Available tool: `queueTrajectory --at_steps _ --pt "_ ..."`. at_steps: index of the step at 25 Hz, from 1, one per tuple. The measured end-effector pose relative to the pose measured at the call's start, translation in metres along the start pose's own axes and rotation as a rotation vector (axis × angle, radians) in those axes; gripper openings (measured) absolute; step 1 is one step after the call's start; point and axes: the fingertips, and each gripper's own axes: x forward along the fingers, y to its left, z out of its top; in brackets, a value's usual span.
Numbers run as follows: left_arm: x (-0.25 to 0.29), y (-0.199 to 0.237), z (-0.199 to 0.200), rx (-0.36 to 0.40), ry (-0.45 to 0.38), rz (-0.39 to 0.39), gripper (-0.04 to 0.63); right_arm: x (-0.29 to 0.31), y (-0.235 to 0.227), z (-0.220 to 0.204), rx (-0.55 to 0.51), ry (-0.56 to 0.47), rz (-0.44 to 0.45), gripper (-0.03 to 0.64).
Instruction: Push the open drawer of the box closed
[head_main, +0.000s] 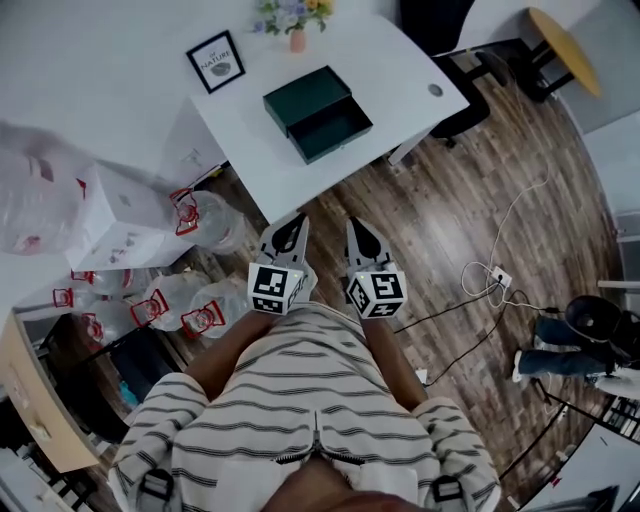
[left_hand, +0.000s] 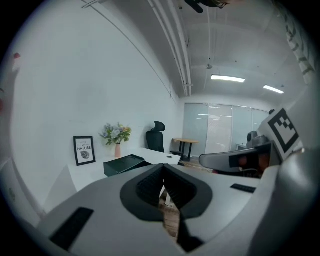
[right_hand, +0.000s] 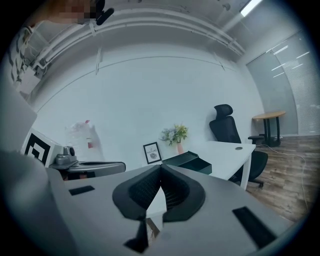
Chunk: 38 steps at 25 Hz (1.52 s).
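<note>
A dark green box (head_main: 306, 93) sits on the white desk (head_main: 400, 70), and its drawer (head_main: 332, 130) is pulled out toward me. The same box shows small in the left gripper view (left_hand: 122, 164) and in the right gripper view (right_hand: 192, 161). Both grippers hang close to my chest, well short of the desk's front edge. My left gripper (head_main: 291, 235) is shut with its jaw tips meeting and nothing between them. My right gripper (head_main: 361, 239) is shut too and holds nothing. The jaws of both point toward the desk.
A framed "Nature" print (head_main: 216, 61) and a vase of flowers (head_main: 295, 22) stand behind the box. Several clear water jugs (head_main: 215, 218) and a white carton (head_main: 120, 217) crowd the floor at the left. Cables (head_main: 480, 290) run over the wood floor at the right. A black office chair (right_hand: 226, 131) stands behind the desk.
</note>
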Motion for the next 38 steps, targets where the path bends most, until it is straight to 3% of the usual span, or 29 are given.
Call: queueTrajectory --at_steps 16,27,38 --pt "0.116 0.097 0.032 -0.050 -0.013 -0.020 -0.003 0.139 -0.045 0.037 -0.049 0.043 -0.034 0.009" --pt "0.148 0.107 0.028 -0.096 0.018 -0.024 -0.003 0.158 -0.069 0.023 0.002 0.112 -0.042 0.009" --pt "0.175 0.117 0.003 -0.130 0.124 0.062 -0.003 0.188 -0.099 -0.003 0.028 0.209 0.021 0.009"
